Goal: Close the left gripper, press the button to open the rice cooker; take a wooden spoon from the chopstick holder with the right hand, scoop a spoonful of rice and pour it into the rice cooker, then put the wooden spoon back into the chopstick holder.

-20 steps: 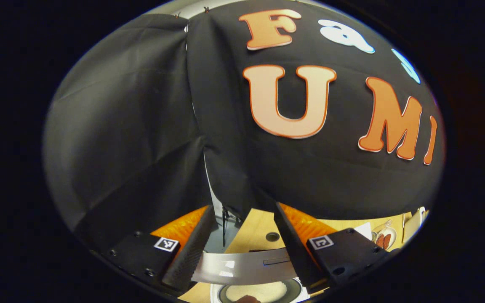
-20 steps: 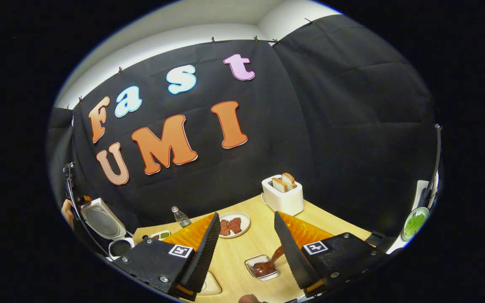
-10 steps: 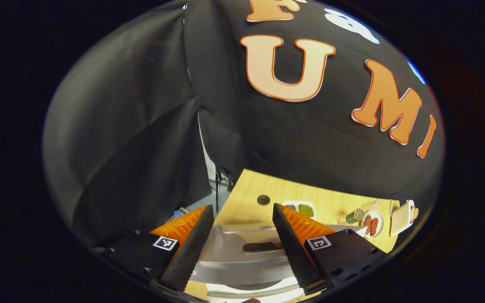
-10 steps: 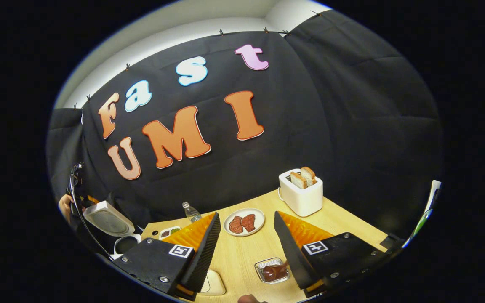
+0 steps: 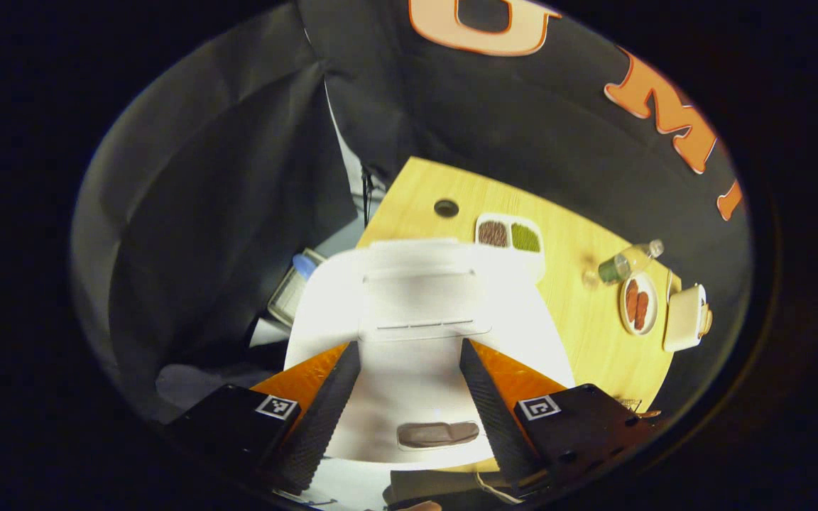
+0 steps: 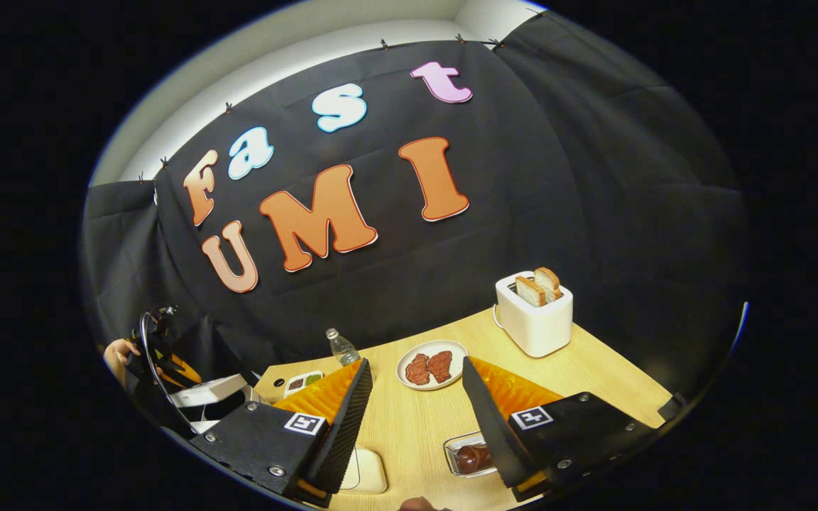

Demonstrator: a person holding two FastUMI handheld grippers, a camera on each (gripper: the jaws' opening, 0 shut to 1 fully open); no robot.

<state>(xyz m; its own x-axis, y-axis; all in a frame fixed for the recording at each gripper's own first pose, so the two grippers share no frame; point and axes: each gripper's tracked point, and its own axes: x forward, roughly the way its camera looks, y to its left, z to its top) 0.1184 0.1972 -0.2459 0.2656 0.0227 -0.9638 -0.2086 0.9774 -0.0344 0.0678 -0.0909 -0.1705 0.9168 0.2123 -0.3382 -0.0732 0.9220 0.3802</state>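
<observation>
The left gripper [image 5: 409, 397] hangs over the white, box-shaped plastic rice cooker [image 5: 420, 319], its jaws spread wide and holding nothing. The cooker's lid looks closed, with the dark oval release button [image 5: 437, 434] at its near edge, between the fingers. To press it well, clench the fingers into one blunt tip first, then push straight down on the button's middle. The right gripper [image 6: 409, 411] is also spread and empty, well to the cooker's right, over the pale wooden table [image 6: 593, 376].
</observation>
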